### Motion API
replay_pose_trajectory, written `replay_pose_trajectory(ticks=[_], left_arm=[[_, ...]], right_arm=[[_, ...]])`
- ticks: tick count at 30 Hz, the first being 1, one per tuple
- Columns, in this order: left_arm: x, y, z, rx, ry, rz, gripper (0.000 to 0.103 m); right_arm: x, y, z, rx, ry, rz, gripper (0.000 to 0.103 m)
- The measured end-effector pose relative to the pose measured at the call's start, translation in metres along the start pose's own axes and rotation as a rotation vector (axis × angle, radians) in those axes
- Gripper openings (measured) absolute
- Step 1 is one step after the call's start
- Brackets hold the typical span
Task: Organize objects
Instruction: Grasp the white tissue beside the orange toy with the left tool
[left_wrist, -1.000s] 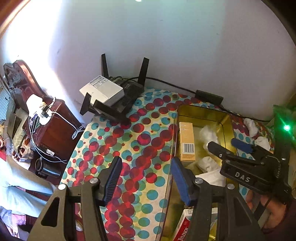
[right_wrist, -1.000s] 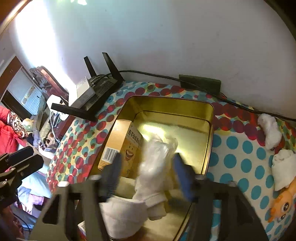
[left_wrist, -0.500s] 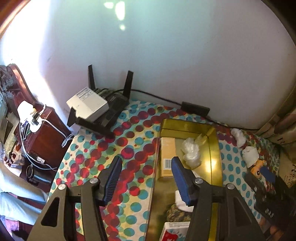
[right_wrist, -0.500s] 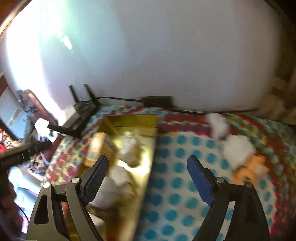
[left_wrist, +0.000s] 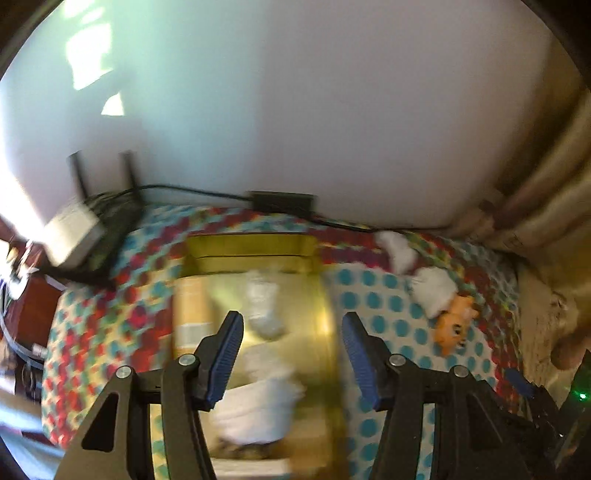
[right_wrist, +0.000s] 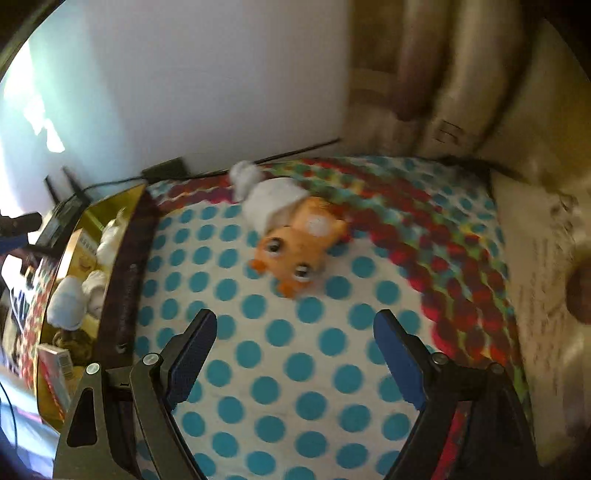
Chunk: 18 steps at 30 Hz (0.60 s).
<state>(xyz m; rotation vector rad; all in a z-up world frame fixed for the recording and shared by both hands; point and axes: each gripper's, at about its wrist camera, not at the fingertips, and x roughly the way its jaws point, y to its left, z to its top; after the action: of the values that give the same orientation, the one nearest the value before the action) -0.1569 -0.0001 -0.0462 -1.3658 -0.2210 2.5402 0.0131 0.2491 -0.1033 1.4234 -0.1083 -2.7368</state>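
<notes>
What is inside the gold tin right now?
The gold tin holds a yellow carton, several white cloth bundles and a small red-and-white box. A dark patterned item lies partly under the bundles; the tin's floor beneath them is hidden.

Plain white wall behind a cloth-covered surface

Sunlight patches (left_wrist: 92, 70) fall on the white wall (left_wrist: 295, 110); the polka-dot cloth (right_wrist: 295, 369) covers the surface, beige curtain folds (right_wrist: 461, 74) hang at right, and dark wooden furniture (left_wrist: 33, 306) stands left.

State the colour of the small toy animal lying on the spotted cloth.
Orange, with a white patch; the toy animal shows best in the right wrist view.
</notes>
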Motion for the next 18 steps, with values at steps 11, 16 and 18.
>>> replay_pose_trajectory(ticks=[11, 16, 18], left_arm=[[0.103, -0.107, 0.037, 0.007, 0.169, -0.107, 0.057], [0.131, -0.133, 0.038, 0.013, 0.204, -0.105, 0.057], [0.139, -0.145, 0.035, 0.054, 0.212, -0.090, 0.057]], right_arm=[[-0.010, -0.057, -0.008, 0.127, -0.011, -0.026, 0.085], [-0.008, -0.075, -0.019, 0.149, 0.007, -0.006, 0.085], [-0.006, -0.079, -0.021, 0.148, 0.010, 0.005, 0.085]])
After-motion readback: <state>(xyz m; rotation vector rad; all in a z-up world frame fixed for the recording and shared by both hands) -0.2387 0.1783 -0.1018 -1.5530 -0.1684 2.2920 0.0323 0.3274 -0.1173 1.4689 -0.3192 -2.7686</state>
